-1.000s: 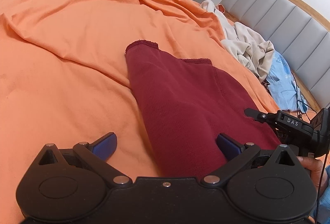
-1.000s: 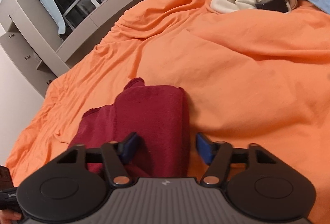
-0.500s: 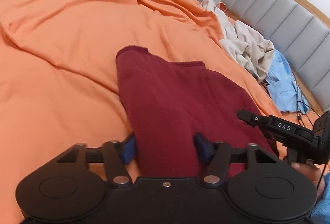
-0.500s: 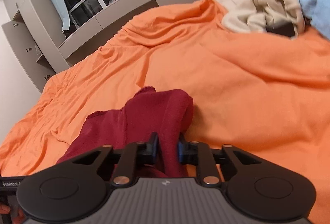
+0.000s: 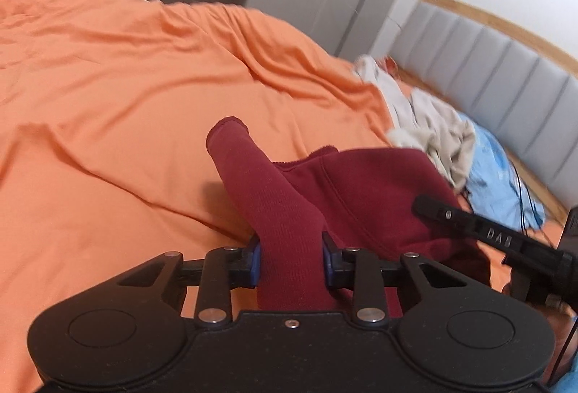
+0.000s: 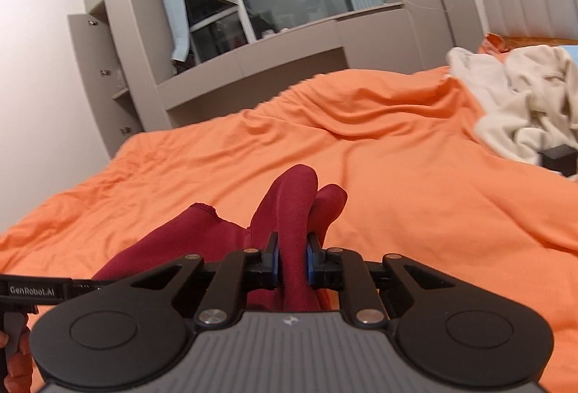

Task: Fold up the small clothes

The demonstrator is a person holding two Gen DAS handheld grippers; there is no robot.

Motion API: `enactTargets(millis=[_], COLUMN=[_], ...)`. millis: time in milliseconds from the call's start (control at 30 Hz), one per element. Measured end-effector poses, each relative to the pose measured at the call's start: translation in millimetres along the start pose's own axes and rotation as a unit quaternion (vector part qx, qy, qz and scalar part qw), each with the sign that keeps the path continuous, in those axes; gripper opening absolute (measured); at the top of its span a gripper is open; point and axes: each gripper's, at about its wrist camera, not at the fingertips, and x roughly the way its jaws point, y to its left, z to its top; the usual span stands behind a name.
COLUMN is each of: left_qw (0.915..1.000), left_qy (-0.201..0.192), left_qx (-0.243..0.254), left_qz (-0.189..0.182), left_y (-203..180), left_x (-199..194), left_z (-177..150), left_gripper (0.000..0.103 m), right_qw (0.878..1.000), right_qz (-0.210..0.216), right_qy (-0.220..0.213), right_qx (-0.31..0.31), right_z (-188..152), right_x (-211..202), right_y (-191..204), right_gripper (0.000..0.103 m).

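The left claw (image 5: 290, 255), jaws just closing, pinches one near corner of the maroon garment (image 5: 361, 190); the right claw (image 6: 292, 261) grips the other. The cloth's length trails forward from both onto the orange bedspread (image 5: 126, 96), so the fold runs away from them.

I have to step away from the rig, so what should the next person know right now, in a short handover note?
Left tool: shut on one end of the dark red garment; its jaws have just been closing onto the cloth.
Right tool: shut on a bunched part of the same garment, jaws likewise just closed.
Garment: lifted at both gripped ends, the rest draped on the orange bedspread.
A beige heap of clothes and something light blue lie near the headboard.
Done: both grips taken. Left: make the fold and lay it flat; the heap probably comes after.
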Motion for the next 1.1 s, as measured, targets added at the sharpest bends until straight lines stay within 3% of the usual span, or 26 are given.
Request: enactTargets(millis=[267,500,767,967,1033,1100], left_qw=[0.9988,0.9974,0.9968,0.9960,0.9954,0.9945], left_qy=[-0.017,0.021,0.029,0.032,0.034,0.033], left_qx=[-0.037,-0.030,-0.042,-0.040,-0.040,-0.038], left_qz=[0.028,0.062,0.061,0.073,0.080,0.092], left_y=[38,54,69,65,65,65], left_x=[-41,-30,-34,-30,-29,-31], left_z=[1,-27,-35,-33,-34,-33], left_gripper=[0.033,0.034,0.037,0.045,0.054,0.069], right_qw=[0.999,0.998,0.997,0.996,0.996,0.996], right_qz=[0.044,0.022,-0.001,-0.014,-0.023,-0.030], right_qy=[0.022,0.060,0.075,0.078,0.078,0.077], right_qx=[0.005,-0.010,-0.017,-0.030,-0.031,-0.033], right_z=[-3,-24,-33,-34,-34,-34], right_x=[19,40,43,42,42,41], right_y=[29,39,37,39,38,37], right_gripper=[0.016,0.016,0.020,0.034,0.055,0.066])
